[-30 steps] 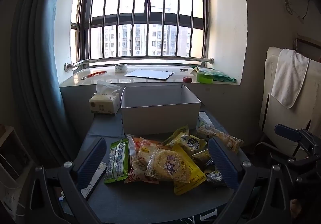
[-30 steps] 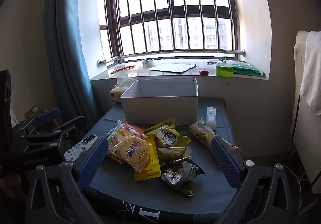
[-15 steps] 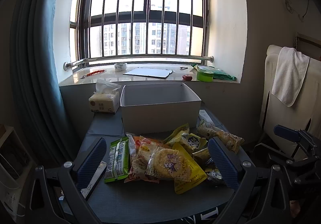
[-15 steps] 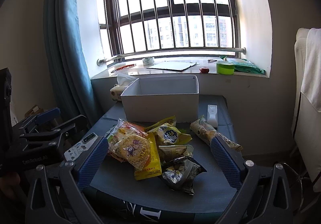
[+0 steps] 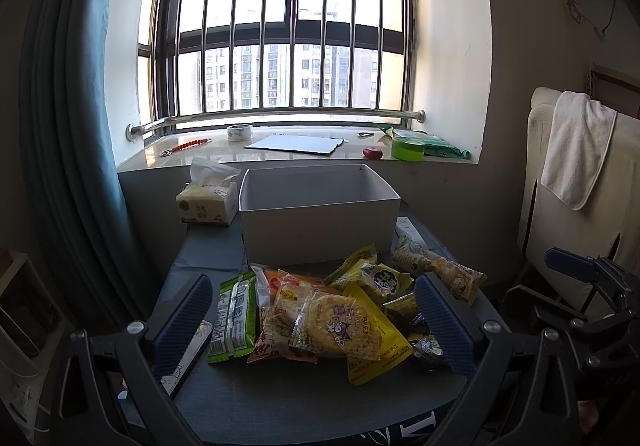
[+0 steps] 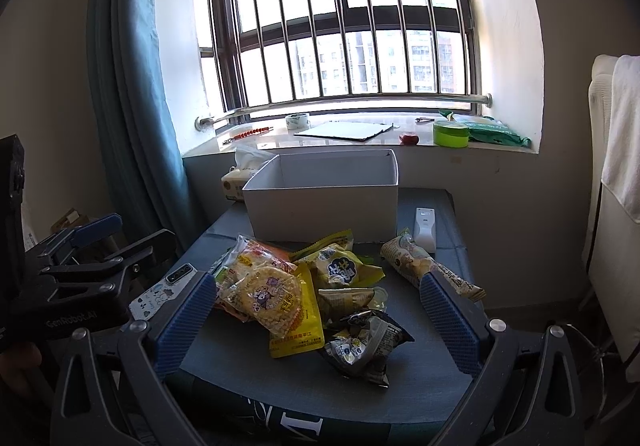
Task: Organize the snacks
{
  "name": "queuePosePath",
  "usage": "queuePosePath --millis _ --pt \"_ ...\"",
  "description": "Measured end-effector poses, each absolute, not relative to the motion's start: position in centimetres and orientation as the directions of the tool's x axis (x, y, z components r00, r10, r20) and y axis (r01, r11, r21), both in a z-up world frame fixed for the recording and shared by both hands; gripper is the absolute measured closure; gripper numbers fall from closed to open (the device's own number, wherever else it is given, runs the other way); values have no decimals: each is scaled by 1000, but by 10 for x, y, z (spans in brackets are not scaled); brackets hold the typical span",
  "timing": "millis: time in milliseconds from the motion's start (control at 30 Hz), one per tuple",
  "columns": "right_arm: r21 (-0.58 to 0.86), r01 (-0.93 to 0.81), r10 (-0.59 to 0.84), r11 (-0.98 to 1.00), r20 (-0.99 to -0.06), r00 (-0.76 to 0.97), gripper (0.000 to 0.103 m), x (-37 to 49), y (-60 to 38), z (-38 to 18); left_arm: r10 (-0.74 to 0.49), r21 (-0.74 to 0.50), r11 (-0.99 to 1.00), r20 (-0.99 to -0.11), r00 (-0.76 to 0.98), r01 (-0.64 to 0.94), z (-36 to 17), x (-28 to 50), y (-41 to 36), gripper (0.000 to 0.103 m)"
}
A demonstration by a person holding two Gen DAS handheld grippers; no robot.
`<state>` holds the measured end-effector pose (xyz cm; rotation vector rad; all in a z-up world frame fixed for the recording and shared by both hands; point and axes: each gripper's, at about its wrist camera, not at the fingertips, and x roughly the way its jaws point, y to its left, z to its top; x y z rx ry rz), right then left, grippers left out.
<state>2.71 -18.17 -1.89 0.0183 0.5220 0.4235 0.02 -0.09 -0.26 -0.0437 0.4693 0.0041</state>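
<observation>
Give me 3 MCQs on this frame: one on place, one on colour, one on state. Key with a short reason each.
1. Where does the white box stand relative to the snack pile?
A. Behind it, toward the window
B. On top of it
C. On the windowsill

2. What colour is the flat packet at the left edge of the pile?
A. Red
B. Green
C. Black

3. What state are the left tongs and right tongs in?
A. Both shut on a snack
B. Left shut, right open
C. Both open, holding nothing

Key:
1 A: the box sits on the table between the pile and the sill.
2 B: its wrapper is bright green in the left wrist view.
3 C: in each wrist view the blue pads stand wide apart with the pile lying free between them.
</observation>
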Motion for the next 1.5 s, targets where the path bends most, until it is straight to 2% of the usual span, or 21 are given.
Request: queuePosePath --millis 1500 --pt "159 -389 414 907 -493 765 0 30 -185 -27 -18 -38 999 -458 889 0 -4 0 -5 0"
